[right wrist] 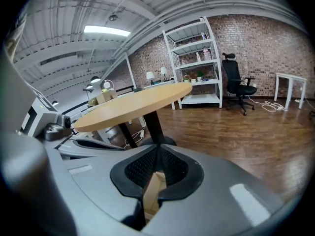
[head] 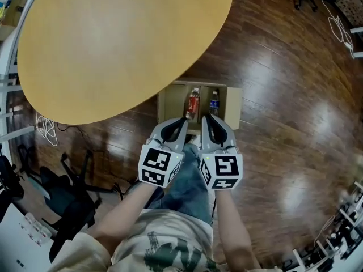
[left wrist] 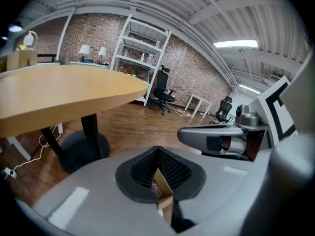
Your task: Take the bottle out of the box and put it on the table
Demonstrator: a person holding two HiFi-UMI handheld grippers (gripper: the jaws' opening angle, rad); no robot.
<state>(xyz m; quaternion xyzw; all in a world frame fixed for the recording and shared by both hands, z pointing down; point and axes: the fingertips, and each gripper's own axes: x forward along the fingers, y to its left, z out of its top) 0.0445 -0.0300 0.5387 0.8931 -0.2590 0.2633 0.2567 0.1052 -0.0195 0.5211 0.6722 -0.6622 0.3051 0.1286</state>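
Observation:
An open cardboard box (head: 233, 104) stands on the wooden floor beside the round wooden table (head: 113, 38). Upright inside it are a red-labelled bottle (head: 193, 102) and a blue-labelled bottle (head: 214, 102). My left gripper (head: 184, 119) hangs over the box's near edge, just short of the red bottle, with its jaws shut on nothing. My right gripper (head: 205, 117) is right beside it, near the blue bottle, also shut and empty. In the left gripper view the closed tips (left wrist: 157, 150) sit above a slice of the box (left wrist: 163, 187). The right gripper view shows the same over the box (right wrist: 153, 186).
The table's black pedestal foot (left wrist: 81, 149) stands left of the box. A black office chair (head: 68, 194) and white cables (head: 46, 128) lie at the lower left in the head view. White shelving (right wrist: 197, 68) and another chair (right wrist: 237, 87) stand by the brick wall.

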